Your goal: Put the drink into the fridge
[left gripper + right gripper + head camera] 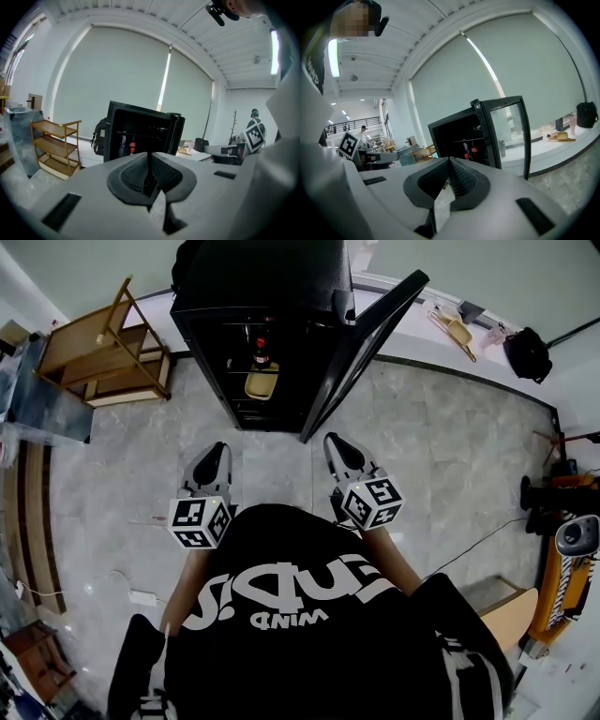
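The black fridge stands ahead with its glass door swung open to the right. On a shelf inside stands a drink bottle with a red cap, above a yellow object. The bottle also shows in the left gripper view, and the bottle in the right gripper view. My left gripper and right gripper hang side by side over the floor, short of the fridge. Both point at it. The left gripper has its pads together and holds nothing. So does the right gripper.
A wooden shelf rack stands left of the fridge, with a dark backpack between them. A ledge with wooden utensils and a black bag runs along the right wall. Grey tile floor lies between me and the fridge.
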The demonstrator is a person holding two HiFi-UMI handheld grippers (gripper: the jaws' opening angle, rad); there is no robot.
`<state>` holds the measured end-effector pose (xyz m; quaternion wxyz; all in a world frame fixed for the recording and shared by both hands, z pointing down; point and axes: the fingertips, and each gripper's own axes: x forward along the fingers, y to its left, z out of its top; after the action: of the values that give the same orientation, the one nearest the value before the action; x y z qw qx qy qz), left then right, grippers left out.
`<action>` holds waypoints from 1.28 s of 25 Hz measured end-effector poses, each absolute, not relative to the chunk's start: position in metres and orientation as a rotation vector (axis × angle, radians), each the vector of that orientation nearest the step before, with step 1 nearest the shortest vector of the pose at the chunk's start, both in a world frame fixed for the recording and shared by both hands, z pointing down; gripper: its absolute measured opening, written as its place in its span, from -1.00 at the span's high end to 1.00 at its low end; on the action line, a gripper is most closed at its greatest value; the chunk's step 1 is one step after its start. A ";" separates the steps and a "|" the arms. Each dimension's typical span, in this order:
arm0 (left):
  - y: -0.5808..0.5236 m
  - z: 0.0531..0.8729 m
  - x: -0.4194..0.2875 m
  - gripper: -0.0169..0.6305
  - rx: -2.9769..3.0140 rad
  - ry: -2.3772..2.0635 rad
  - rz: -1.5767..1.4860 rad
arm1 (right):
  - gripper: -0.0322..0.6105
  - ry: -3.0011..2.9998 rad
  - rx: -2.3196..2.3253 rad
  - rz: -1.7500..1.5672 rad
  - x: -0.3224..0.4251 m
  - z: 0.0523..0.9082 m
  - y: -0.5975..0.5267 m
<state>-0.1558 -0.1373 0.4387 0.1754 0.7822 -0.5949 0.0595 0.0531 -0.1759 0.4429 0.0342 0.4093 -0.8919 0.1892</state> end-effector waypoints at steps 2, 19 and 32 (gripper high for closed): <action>-0.134 0.440 -0.158 0.90 2.213 -1.688 0.159 | 0.82 -2.737 1.260 0.578 0.052 0.444 -0.173; -0.133 0.444 -0.161 0.92 2.221 -1.718 0.147 | 0.82 -2.715 1.290 0.509 0.047 0.446 -0.166; -0.130 0.448 -0.168 0.92 2.207 -1.714 0.144 | 0.82 -2.705 1.297 0.507 0.046 0.449 -0.160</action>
<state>-0.1676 -0.1303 0.4477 0.1709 0.7770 -0.6037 0.0506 0.0461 -0.1597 0.4493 0.0494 0.4259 -0.8880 0.1663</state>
